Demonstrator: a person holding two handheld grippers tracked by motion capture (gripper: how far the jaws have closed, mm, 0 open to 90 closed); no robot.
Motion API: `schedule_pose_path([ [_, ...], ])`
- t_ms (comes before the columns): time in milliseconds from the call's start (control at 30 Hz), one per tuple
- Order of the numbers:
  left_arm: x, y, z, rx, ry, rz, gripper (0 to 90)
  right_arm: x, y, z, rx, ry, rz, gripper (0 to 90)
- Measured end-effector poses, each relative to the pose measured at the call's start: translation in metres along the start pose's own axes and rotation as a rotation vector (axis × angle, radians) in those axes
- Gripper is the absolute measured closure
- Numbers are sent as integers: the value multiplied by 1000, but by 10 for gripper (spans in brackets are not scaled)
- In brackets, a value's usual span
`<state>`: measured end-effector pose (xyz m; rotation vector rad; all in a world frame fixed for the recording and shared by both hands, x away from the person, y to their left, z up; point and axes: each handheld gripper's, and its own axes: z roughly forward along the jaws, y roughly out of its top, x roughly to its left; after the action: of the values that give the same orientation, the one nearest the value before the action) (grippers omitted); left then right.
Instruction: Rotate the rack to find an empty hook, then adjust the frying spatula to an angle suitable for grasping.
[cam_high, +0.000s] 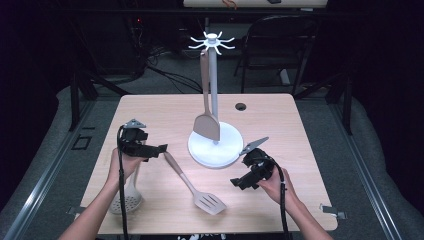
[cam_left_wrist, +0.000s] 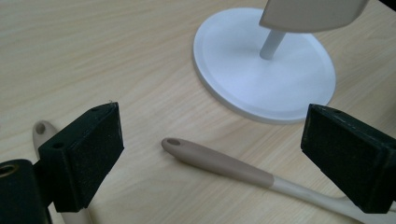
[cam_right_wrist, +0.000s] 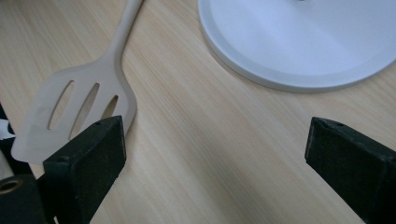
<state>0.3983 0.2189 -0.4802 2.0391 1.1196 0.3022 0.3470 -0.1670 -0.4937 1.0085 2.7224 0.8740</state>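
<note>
Slotted spatula is lying flat on the table, handle end aiming up-left toward the left gripper and the slotted blade pointing down-right at the near edge, so its long axis is running diagonally across the wood. Looks to me like the left gripper is hovering right over the handle tip with its jaws spread wide and nothing between the pads, probably lining up for a grab at the hanging hole so it can go on the white hook stand, where a solid turner is hanging already. Right gripper is sitting low beside the stand's base, jaws also wide apart and empty. A skimmer spoon is lying under the left hand.
</note>
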Motion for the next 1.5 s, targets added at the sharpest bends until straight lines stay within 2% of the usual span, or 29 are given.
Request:
schedule_pose_path([
  [100, 2, -5, 5, 26, 2, -3, 34, 5, 0, 3, 9, 16, 1, 63],
  [267, 6, -11, 8, 50, -12, -31, 28, 14, 0, 7, 25, 42, -15, 92],
  [333, 7, -14, 9, 60, -13, -38, 27, 18, 0, 9, 21, 60, -3, 125],
  [433, 9, -17, 13, 77, -15, -52, 26, 24, 3, 10, 31, 63, -17, 174],
  [533, 10, -19, 14, 84, -21, -65, 25, 30, 3, 10, 17, 68, -18, 198],
  [633, 10, -20, 16, 98, -30, -62, 25, 35, 4, 9, 12, 72, -28, 212],
  [733, 8, -21, 17, 100, -26, -70, 26, 39, 5, 10, 8, 84, -34, 280],
  [833, 7, -23, 20, 114, -21, -69, 29, 46, 6, 11, 5, 110, -45, 416],
  [900, 6, -25, 22, 120, -21, -81, 30, 51, 6, 14, 1, 147, -49, 554],
  [967, 5, -26, 24, 134, -19, -87, 31, 57, 6, 19, 12, 177, -58, 644],
  [1067, 4, -27, 27, 142, -14, -87, 36, 67, 5, 28, 45, 193, -81, 743],
  [1300, 1, -27, 28, 146, -8, -91, 39, 79, 4, 36, 60, 186, -118, 863],
  [1333, 1, -27, 29, 147, -7, -94, 40, 81, 3, 37, 43, 189, -107, 882],
  [1433, 1, -27, 29, 148, -4, -99, 41, 85, 2, 39, 34, 189, -115, 900],
  [1467, 1, -28, 29, 150, -3, -98, 43, 85, 3, 40, 56, 185, -127, 900],
  [1500, 1, -28, 29, 150, -3, -100, 43, 86, 1, 44, 53, 197, -113, 900],
])
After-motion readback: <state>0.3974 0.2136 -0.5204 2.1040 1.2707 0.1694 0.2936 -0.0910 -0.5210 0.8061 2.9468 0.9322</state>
